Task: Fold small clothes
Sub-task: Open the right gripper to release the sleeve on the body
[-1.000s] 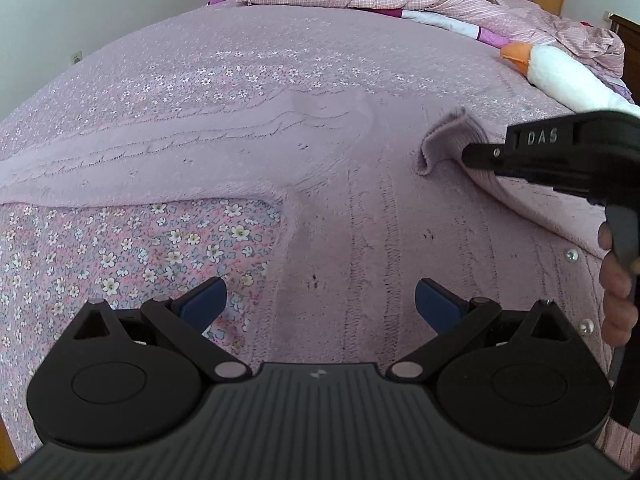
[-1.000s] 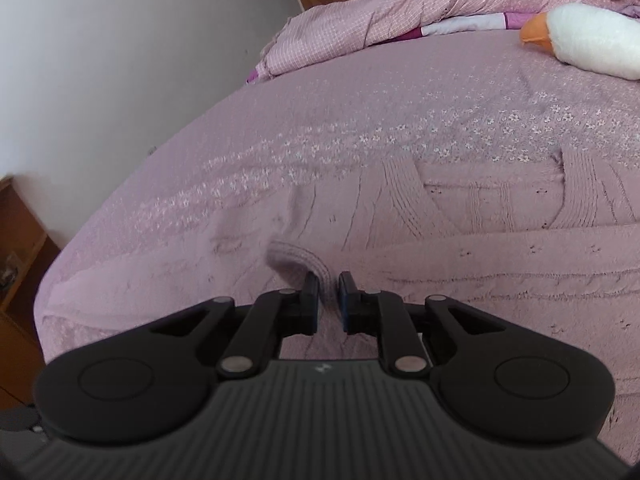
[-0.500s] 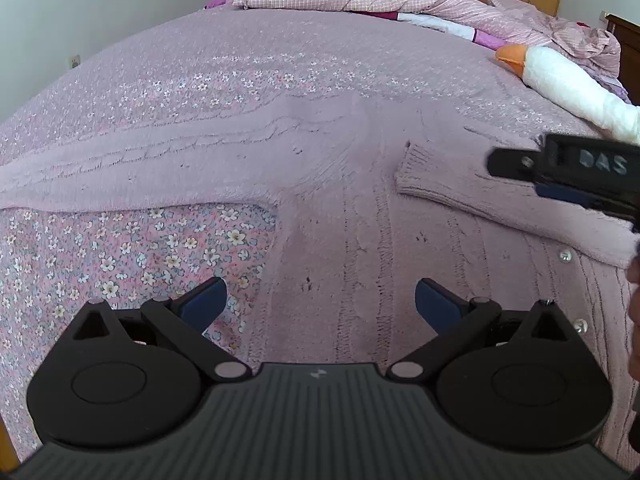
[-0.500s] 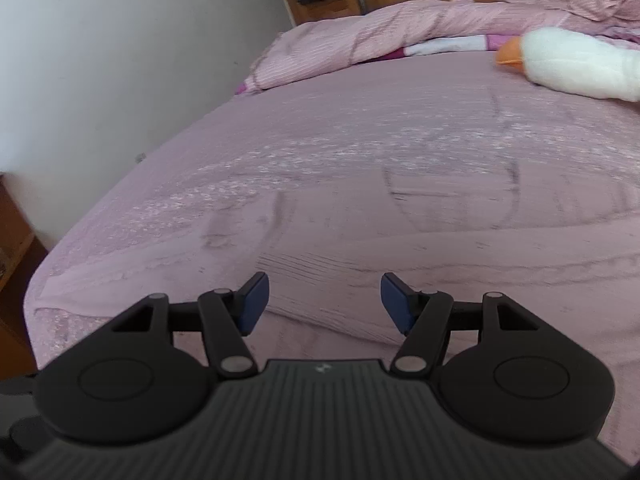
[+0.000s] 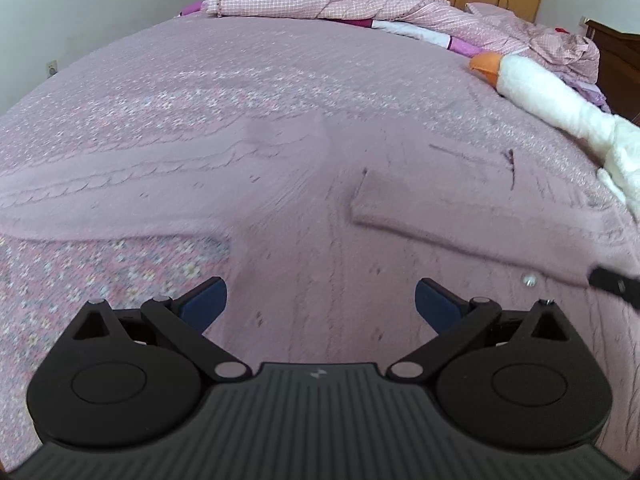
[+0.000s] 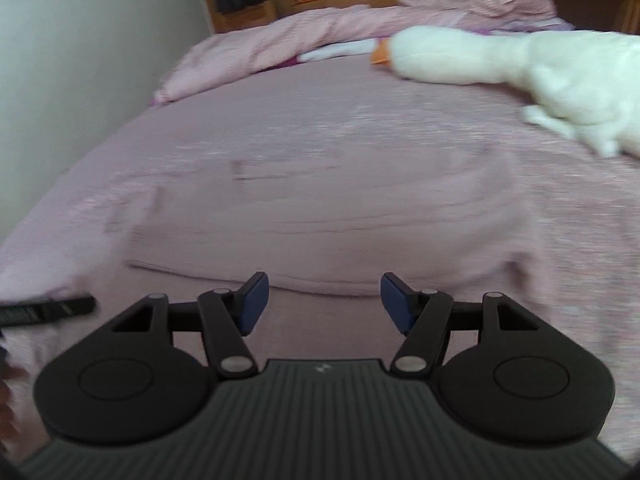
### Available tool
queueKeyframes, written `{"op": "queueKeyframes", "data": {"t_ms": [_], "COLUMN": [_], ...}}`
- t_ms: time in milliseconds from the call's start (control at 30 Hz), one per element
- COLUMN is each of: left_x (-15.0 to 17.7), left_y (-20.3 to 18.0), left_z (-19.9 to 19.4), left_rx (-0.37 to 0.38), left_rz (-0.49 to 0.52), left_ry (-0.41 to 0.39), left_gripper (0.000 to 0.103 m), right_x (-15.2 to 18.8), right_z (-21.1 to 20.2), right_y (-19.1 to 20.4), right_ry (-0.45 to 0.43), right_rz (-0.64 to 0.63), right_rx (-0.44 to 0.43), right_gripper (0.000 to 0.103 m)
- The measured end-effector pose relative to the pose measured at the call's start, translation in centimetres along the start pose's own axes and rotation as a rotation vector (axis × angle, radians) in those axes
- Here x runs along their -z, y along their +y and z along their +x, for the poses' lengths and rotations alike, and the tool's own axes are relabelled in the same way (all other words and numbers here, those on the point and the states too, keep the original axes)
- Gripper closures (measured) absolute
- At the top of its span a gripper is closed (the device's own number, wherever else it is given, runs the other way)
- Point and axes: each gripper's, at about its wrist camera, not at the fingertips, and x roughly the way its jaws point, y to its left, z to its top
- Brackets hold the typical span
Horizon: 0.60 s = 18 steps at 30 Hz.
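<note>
The right gripper (image 6: 322,300) has let go of the cardigan sleeve (image 5: 460,216) and backed away, fingers wide; the sleeve now lies folded across the lilac cardigan (image 5: 320,272) at the bed's near edge; the left gripper (image 5: 320,302) hovers wide, empty; the other sleeve (image 5: 120,184) likely follows.

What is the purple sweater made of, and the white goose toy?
The sweater looks like soft knitted yarn, matte: braided cable ridges run along its spread sleeve. Wool or acrylic, I cannot tell. The goose toy looks like fluffy white plush with a smoother orange fabric beak.
</note>
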Motion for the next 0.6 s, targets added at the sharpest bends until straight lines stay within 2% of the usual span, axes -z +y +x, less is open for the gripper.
{"op": "queueKeyframes", "data": {"t_ms": [133, 267, 433, 533, 600], "left_x": [-1.5, -3.0, -4.3, -4.9, -5.1], "left_y": [-0.8, -1.5, -1.9, -2.0, -2.1], "left_z": [1.0, 2.4, 4.3, 5.5, 6.3], "left_rx": [0.010, 0.013, 0.014, 0.014, 0.016], "left_rz": [0.016, 0.041, 0.063, 0.066, 0.060], "left_ry": [-0.011, -0.018, -0.018, -0.010, 0.000], "left_gripper": [0.000, 0.000, 0.010, 0.019, 0.021], "right_x": [0.8, 1.4, 2.0, 2.1, 2.1], "right_z": [-0.9, -1.6, -2.0, -1.7, -1.4], "right_y": [-2.7, -5.2, -7.6, -8.4, -8.9], "right_ry": [-0.012, -0.032, -0.058, -0.057, -0.055], "right_rz": [-0.002, 0.030, 0.058, 0.052, 0.064], "right_rx": [0.079, 0.120, 0.149, 0.181, 0.205], "right_gripper": [0.039, 0.039, 0.039, 0.055, 0.060]}}
